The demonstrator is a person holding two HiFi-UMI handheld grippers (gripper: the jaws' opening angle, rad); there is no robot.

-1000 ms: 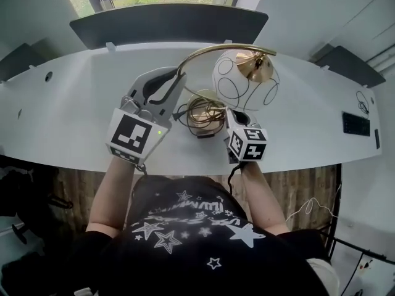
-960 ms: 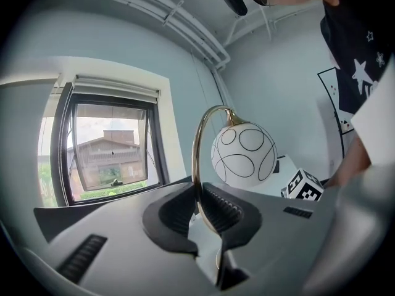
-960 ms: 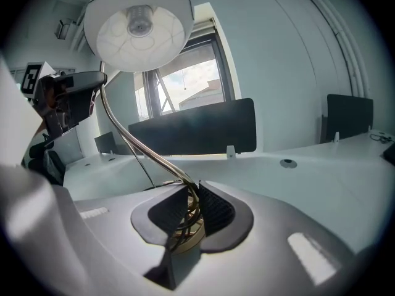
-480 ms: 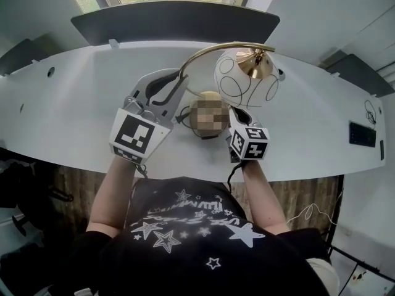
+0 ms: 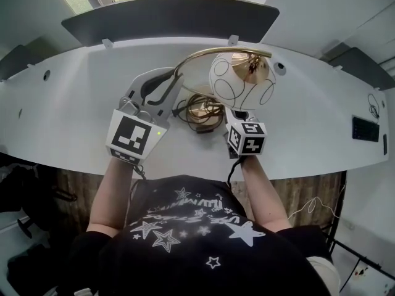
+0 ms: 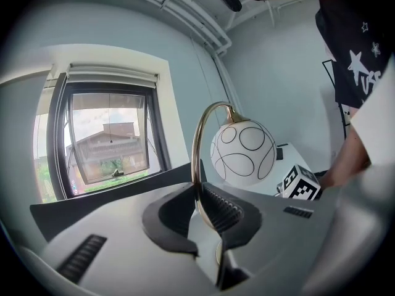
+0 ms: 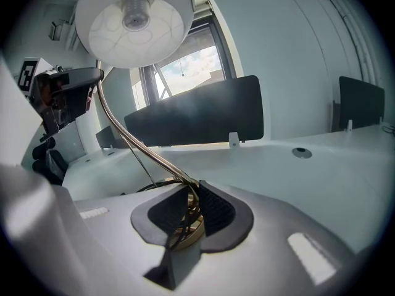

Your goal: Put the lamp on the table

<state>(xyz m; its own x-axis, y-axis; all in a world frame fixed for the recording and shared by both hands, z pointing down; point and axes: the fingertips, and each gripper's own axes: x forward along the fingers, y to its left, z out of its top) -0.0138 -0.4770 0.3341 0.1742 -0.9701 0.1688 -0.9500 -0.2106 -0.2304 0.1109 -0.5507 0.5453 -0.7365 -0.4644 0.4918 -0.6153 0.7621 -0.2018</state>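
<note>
**Head view:** Since a second ago the lamp [image 5: 239,81] has shifted only slightly. Its globe shade sits a touch lower and nearer the person, so I judge the set-down is nearly done. Whether the base [image 5: 203,110] touches the white table [image 5: 68,97] I cannot tell. The left gripper [image 5: 171,84], at 9 o'clock of the shade, clamps the brass stem. The right gripper [image 5: 234,117], at 6 o'clock of it, reaches under it toward the base.

**Left gripper view:** The left gripper's [image 6: 202,197] jaws are closed on the stem [image 6: 196,147], which arcs up to the shade [image 6: 242,151] at 1 o'clock.

**Right gripper view:** The right gripper's [image 7: 186,213] jaws pinch the brass base and its coiled cord [image 7: 185,209]. The shade [image 7: 136,18] hangs at 11 o'clock.

**Count:** one lamp, one shade, one stem, one cord, one table, two grippers.
</note>
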